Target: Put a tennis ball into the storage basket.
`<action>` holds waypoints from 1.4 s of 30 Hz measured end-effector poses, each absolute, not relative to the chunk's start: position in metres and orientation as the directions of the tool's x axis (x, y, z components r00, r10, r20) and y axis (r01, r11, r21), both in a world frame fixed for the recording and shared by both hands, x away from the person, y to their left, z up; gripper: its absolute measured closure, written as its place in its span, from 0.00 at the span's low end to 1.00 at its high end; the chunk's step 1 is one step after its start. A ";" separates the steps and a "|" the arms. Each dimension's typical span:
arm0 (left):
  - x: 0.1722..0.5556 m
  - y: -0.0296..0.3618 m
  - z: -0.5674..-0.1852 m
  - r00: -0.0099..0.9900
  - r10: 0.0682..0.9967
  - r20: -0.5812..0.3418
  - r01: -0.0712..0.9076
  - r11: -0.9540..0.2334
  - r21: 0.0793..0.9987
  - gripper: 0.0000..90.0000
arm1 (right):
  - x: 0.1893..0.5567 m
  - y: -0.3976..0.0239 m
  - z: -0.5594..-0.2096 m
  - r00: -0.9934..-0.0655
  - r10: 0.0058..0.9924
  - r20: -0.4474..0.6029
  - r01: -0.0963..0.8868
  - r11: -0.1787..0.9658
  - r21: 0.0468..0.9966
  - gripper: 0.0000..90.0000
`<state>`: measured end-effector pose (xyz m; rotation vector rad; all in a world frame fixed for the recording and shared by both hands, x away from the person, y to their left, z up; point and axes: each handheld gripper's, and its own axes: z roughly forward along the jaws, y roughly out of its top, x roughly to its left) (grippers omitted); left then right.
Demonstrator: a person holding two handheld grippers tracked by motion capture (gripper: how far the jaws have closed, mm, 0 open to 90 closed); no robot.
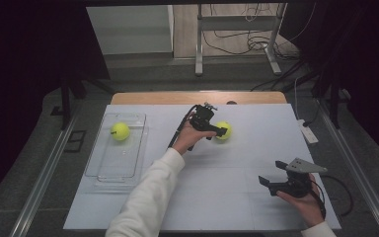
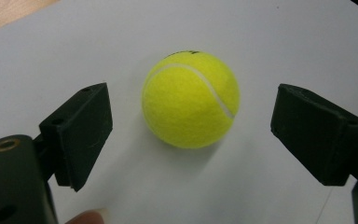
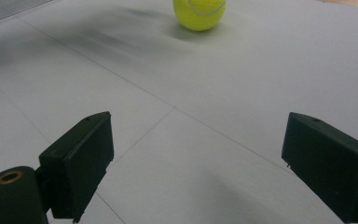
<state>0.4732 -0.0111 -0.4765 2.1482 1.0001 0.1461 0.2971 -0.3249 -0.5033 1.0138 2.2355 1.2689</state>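
A yellow tennis ball [image 1: 223, 130] lies on the white table top [image 1: 237, 163] near its middle back. My left gripper [image 1: 220, 132] hovers right at it, open. In the left gripper view the ball [image 2: 190, 99] sits between the two black pads [image 2: 81, 133] with a clear gap on each side. A second tennis ball [image 1: 120, 131] rests in a clear plastic tray [image 1: 103, 168] at the left. My right gripper [image 1: 271, 183] is held open at the front right above bare table, and in the right gripper view [image 3: 196, 163] the middle ball [image 3: 199, 13] lies far off.
A wooden strip [image 1: 197, 97] shows along the table's back edge. A white power strip [image 1: 308, 132] lies by the right edge. Beyond the table stand metal stand legs [image 1: 198, 54] and loose cables on the floor.
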 end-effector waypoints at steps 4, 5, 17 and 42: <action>0.476 -0.011 -0.479 0.683 0.701 -0.205 0.619 -0.408 0.671 0.15 | 0.297 -0.325 -0.503 -0.669 0.743 0.027 0.404 0.333 0.852 0.10; 0.477 -0.012 -0.480 0.680 0.703 -0.209 0.624 -0.405 0.669 0.15 | 0.297 -0.325 -0.504 -0.669 0.743 0.027 0.405 0.334 0.851 0.10; 0.486 -0.024 -0.485 0.684 0.698 -0.212 0.630 -0.419 0.654 0.15 | 0.298 -0.326 -0.504 -0.670 0.741 0.033 0.409 0.332 0.850 0.10; 0.493 -0.040 -0.495 0.673 0.704 -0.229 0.650 -0.414 0.637 0.13 | 0.297 -0.327 -0.505 -0.669 0.743 0.033 0.410 0.331 0.850 0.10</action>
